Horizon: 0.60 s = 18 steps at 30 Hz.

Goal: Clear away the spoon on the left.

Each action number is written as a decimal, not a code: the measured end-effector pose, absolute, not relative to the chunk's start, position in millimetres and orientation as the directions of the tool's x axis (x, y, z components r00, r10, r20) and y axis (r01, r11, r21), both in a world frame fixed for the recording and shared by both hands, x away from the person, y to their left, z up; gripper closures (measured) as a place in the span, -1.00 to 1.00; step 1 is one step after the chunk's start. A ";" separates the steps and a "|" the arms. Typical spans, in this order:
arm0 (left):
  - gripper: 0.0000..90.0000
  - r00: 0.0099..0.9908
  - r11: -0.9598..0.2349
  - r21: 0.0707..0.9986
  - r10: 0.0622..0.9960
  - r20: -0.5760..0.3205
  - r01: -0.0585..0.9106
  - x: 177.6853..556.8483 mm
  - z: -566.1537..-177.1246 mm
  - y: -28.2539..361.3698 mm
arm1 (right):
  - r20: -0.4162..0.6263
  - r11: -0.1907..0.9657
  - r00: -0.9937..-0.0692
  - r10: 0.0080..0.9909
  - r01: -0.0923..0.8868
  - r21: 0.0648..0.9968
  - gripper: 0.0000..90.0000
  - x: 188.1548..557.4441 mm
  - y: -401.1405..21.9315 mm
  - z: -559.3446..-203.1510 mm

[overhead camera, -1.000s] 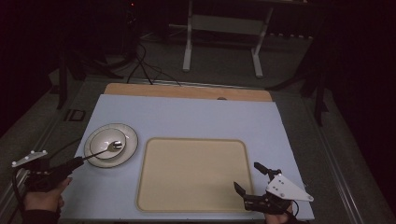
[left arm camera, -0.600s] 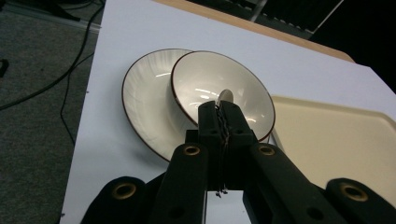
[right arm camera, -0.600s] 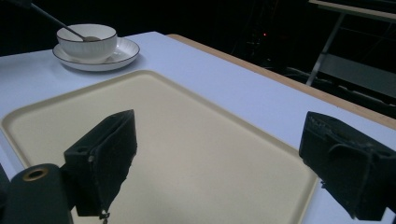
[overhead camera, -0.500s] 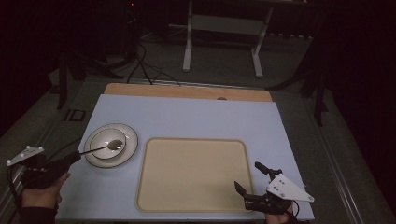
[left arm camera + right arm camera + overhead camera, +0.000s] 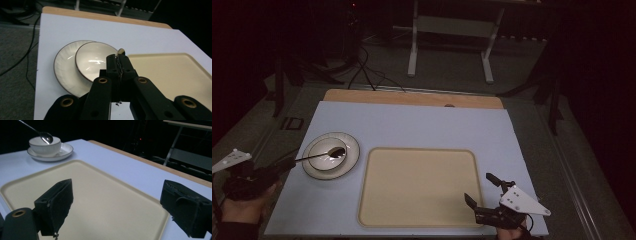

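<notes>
**Spoon held over the bowl, right claw idle at the tray**

At the surface's left edge, the left claw [image 5: 287, 164] is seen clamped on the handle of a spoon [image 5: 319, 155], its jaws pressed together around it. The spoon's head is held over a small white bowl [image 5: 93, 60], which is set on a saucer [image 5: 63, 68]. Just beside the saucer, a cream tray [image 5: 417, 185] is laid on the pale blue surface [image 5: 412, 127]. At the tray's near right corner, the right claw [image 5: 482, 192] is held with its jaws wide apart and nothing between them.
</notes>
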<state>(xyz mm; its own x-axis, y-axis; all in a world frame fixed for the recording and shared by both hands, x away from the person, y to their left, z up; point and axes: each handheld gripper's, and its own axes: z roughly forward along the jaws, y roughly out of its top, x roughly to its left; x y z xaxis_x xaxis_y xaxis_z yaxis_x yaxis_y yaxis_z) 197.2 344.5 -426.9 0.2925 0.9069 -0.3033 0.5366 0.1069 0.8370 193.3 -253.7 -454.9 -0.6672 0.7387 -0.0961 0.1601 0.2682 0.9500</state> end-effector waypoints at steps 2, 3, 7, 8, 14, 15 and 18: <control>0.99 0.311 0.093 0.840 0.902 -0.298 0.534 197.0 -422.7 343.7 | -0.091 0.259 -0.669 0.738 0.156 0.953 -0.75 193.0 -255.2 -454.4; 0.99 0.311 0.093 0.840 0.902 -0.298 0.534 197.0 -422.7 343.7 | -0.087 0.254 -0.668 0.739 0.156 0.955 -0.75 192.8 -255.6 -454.3; 0.99 0.367 0.030 0.853 0.894 -0.256 0.522 197.0 -405.9 339.1 | -0.086 0.253 -0.665 0.742 0.159 0.954 -0.75 193.2 -256.0 -454.6; 0.99 0.367 0.030 0.853 0.894 -0.256 0.522 197.0 -405.9 339.1 | -0.086 0.253 -0.665 0.742 0.159 0.954 -0.75 193.2 -256.0 -454.6; 0.99 0.420 -0.032 0.855 0.880 -0.221 0.518 201.3 -388.2 328.5 | -0.080 0.243 -0.663 0.744 0.157 0.957 -0.75 193.1 -258.4 -454.7; 0.99 0.444 -0.058 0.858 0.872 -0.205 0.510 203.0 -382.3 322.6 | -0.073 0.231 -0.662 0.746 0.153 0.961 -0.75 192.4 -259.8 -454.2; 0.99 0.488 -0.096 0.856 0.851 -0.195 0.508 207.1 -378.2 313.9 | -0.073 0.232 -0.665 0.744 0.154 0.960 -0.75 192.6 -259.5 -454.4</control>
